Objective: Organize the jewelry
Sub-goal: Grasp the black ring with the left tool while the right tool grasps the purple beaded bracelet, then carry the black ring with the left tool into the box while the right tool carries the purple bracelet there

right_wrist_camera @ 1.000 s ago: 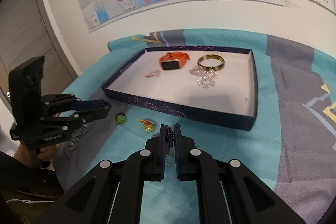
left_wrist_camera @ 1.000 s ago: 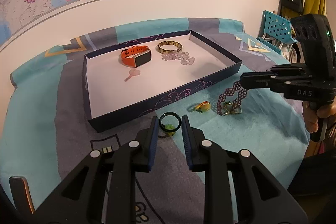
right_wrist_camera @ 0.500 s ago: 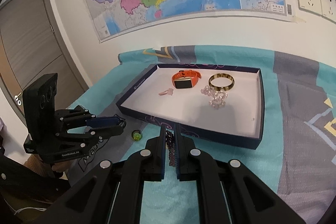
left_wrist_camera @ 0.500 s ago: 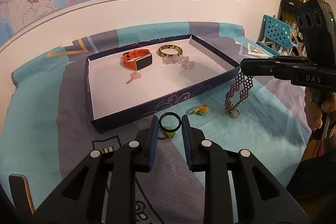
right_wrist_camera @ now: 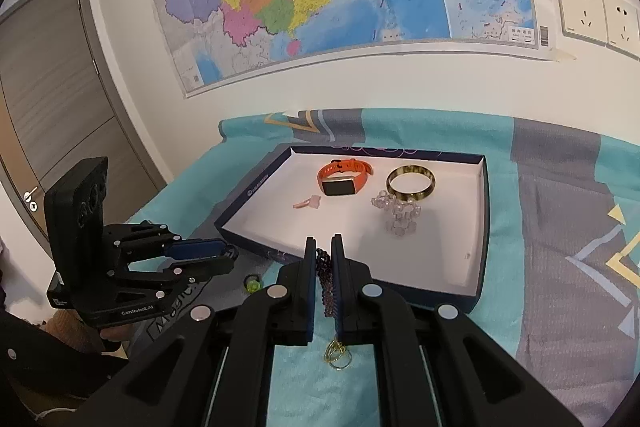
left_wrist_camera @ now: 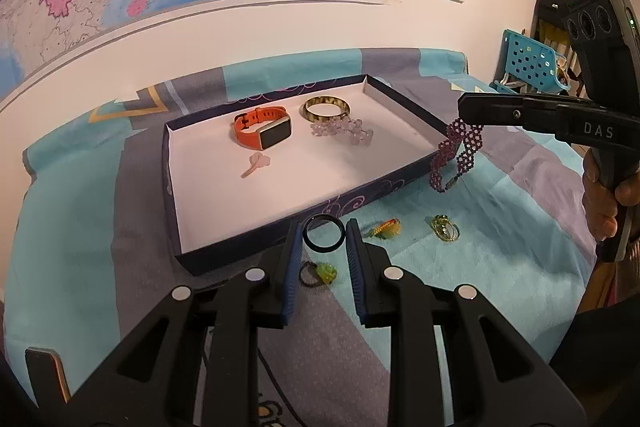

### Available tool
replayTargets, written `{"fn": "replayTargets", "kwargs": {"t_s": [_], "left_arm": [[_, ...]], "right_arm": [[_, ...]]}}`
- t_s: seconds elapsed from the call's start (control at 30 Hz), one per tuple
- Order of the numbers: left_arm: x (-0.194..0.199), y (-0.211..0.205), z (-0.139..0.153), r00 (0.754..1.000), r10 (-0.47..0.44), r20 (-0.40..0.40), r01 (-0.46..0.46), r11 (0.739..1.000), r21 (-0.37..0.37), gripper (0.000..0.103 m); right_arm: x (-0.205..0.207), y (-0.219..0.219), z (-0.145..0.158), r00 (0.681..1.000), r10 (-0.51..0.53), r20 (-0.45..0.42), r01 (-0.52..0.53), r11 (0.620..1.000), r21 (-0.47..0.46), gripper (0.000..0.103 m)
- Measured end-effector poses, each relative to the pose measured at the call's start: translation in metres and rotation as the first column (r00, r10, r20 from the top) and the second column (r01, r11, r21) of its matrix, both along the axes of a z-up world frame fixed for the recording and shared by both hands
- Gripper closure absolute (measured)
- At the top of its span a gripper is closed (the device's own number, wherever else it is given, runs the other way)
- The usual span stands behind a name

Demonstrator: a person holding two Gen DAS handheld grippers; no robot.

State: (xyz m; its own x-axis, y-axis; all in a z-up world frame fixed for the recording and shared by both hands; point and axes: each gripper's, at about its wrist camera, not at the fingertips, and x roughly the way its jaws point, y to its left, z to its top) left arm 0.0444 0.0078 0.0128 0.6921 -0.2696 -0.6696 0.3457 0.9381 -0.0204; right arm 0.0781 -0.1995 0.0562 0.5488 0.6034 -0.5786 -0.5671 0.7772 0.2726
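A dark blue tray [left_wrist_camera: 304, 203] [right_wrist_camera: 478, 227] with a white floor holds an orange watch [left_wrist_camera: 262, 131] [right_wrist_camera: 344, 179], a gold bangle [left_wrist_camera: 326, 108] [right_wrist_camera: 410, 183], a clear bead bracelet [left_wrist_camera: 342, 131] [right_wrist_camera: 396, 213] and a small pink piece [left_wrist_camera: 254, 163]. My left gripper [left_wrist_camera: 323, 239] is shut on a black ring [left_wrist_camera: 323, 235], held above the cloth near the tray's front wall. My right gripper [right_wrist_camera: 325, 257] is shut on a purple beaded bracelet [left_wrist_camera: 456, 155] [right_wrist_camera: 326, 287] that hangs in the air beside the tray's right corner.
On the teal and grey cloth [left_wrist_camera: 500, 267] in front of the tray lie a green-stone ring [left_wrist_camera: 322, 273], an orange and yellow piece [left_wrist_camera: 386, 228] and gold rings [left_wrist_camera: 444, 227] [right_wrist_camera: 338, 357]. A blue basket [left_wrist_camera: 528, 67] stands at the far right. A door [right_wrist_camera: 52, 115] is at left.
My right gripper has lifted the purple bracelet off the cloth and carried it up toward the tray's right corner. My left gripper has raised the black ring off the green-stone ring.
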Motion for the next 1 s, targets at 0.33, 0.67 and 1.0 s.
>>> {"fn": "replayTargets", "kwargs": {"t_s": [0.33,0.67,1.0], "left_arm": [[0.012,-0.002,0.003,1.000,0.011,-0.007,-0.011,1.000,-0.003,0.080],[0.019,-0.003,0.006,1.000,0.019,0.000,-0.019,1.000,-0.004,0.080],[0.026,-0.002,0.010,1.000,0.026,0.010,-0.025,1.000,-0.002,0.080]], "right_arm": [[0.008,0.001,0.002,1.000,-0.002,0.002,0.001,1.000,0.006,0.097],[0.014,0.004,0.004,1.000,-0.006,0.009,0.006,1.000,0.003,0.097],[0.021,0.005,0.010,1.000,-0.010,0.024,0.010,1.000,0.010,0.097]]}}
